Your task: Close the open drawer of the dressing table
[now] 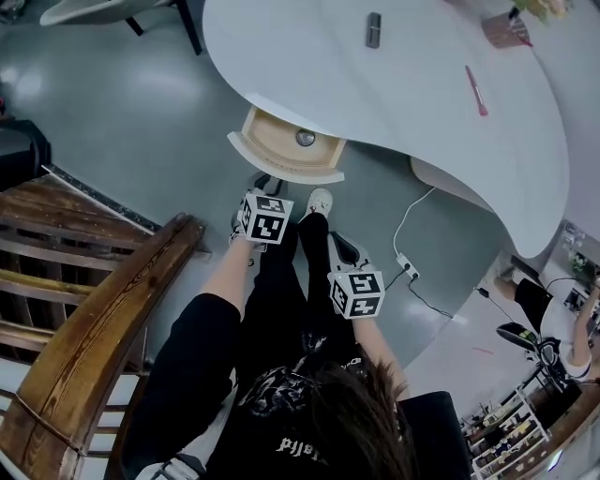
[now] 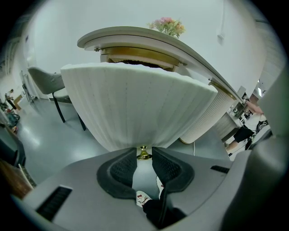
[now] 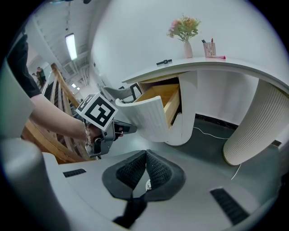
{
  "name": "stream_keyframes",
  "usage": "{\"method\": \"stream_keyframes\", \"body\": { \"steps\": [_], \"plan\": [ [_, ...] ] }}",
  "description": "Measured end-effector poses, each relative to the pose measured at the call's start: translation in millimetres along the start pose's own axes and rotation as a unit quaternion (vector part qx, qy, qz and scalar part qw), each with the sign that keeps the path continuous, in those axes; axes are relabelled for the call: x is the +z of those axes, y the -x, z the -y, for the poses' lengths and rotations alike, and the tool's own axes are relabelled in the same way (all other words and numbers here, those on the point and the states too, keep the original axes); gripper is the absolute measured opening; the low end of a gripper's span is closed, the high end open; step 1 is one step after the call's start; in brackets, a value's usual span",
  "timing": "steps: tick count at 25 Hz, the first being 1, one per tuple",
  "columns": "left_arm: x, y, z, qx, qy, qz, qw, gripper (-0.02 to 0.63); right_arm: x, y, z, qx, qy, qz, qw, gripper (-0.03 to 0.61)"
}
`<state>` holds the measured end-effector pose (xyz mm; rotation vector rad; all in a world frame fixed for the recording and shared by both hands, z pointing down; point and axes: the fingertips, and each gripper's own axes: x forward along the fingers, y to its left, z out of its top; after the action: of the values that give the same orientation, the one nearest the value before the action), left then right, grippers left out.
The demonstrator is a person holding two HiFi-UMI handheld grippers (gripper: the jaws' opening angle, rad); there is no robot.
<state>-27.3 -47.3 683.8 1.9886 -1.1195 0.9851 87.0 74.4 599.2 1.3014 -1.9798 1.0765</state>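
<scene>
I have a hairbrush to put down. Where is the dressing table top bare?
The widest bare stretch of the table top lies over the open drawer, left of the small dark object. Another lies between that object and the pink pen. The far right end is crowded: a holder and flowers. The left gripper holds the drawer's knob.

Wide grey floor (image 1: 141, 112) lies free left of the pulled-out drawer with the white ribbed front and pale wood inside (image 1: 286, 145). Dead ahead, that front blocks the left hand-held gripper (image 2: 144, 150), its jaws pinching the small gold knob (image 2: 144, 156). The white curved surface (image 1: 422, 84) overhangs it. On the right stand a white ribbed pedestal (image 3: 257, 122) and a white floor cable (image 1: 408, 220). A brown wooden railing (image 1: 94, 309) crowds the left elbow. The right hand-held gripper (image 3: 146, 152), jaws together, hangs in clear air.
</scene>
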Motion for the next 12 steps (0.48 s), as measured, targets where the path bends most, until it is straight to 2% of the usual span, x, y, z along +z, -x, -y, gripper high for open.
{"method": "stream_keyframes", "body": {
  "steps": [12],
  "plan": [
    [17,-9,-3,0.002,-0.009,0.012,0.9999,0.117,1,-4,2,-0.004,-0.006,-0.002,1.0,0.026]
  ]
}}
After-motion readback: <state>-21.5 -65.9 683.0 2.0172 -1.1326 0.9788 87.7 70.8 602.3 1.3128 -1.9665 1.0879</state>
